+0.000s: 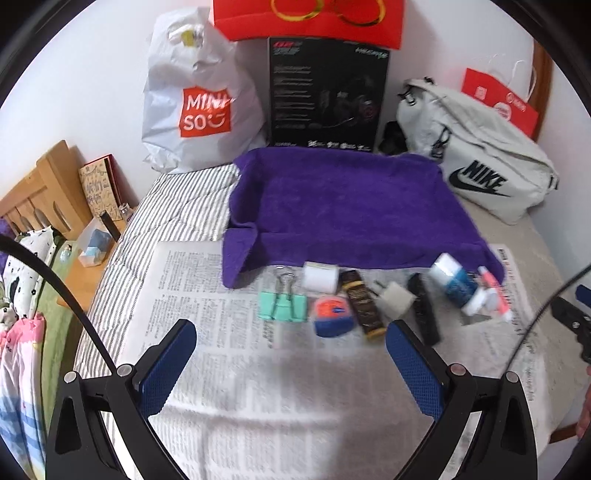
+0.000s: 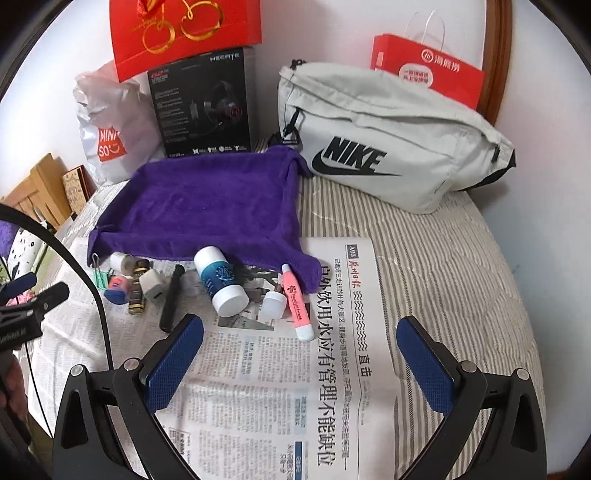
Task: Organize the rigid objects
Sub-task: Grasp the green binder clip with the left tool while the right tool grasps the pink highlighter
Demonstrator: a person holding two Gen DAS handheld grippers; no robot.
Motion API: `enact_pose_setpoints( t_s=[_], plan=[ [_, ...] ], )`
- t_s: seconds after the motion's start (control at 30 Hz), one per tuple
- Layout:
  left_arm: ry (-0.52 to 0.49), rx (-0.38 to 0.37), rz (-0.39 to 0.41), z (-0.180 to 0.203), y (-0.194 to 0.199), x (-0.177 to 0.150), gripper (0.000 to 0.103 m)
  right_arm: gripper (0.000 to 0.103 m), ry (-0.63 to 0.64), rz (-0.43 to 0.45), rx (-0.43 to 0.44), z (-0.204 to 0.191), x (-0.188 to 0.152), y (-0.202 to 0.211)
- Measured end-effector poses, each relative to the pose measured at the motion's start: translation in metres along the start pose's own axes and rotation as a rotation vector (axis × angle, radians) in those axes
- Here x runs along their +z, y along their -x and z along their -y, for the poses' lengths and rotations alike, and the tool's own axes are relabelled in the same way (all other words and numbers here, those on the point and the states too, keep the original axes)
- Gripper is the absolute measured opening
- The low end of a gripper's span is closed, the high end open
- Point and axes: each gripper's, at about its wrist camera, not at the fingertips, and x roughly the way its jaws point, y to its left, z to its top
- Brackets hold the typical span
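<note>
Small rigid objects lie in a row on a newspaper just in front of a purple towel: a mint binder clip, a white roll, an orange-and-blue tape measure, a brown tube, a white charger plug, a black bar, a blue-and-white bottle, a small white jar and a pink highlighter. My left gripper is open, hovering short of the clip and tape measure. My right gripper is open, near the highlighter's end.
Behind the purple towel stand a white Miniso bag, a black headset box, red paper bags and a grey Nike bag. The striped bedcover extends right of the newspaper. A wooden headboard and side shelf sit left.
</note>
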Motion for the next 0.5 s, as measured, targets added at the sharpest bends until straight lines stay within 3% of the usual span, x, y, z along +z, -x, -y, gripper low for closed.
enact_pose_setpoints(
  t_s=[0.23, 0.5],
  plan=[
    [-0.026, 0.033, -0.047, -0.015, -0.049, 0.003, 0.103, 0.103, 0.011, -0.045, 0.012, 0.0, -0.003, -0.025],
    [-0.058, 0.011, -0.104, -0.024, -0.091, 0.005, 0.095, 0.103, 0.005, -0.081, 0.042, 0.001, -0.007, -0.044]
  ],
)
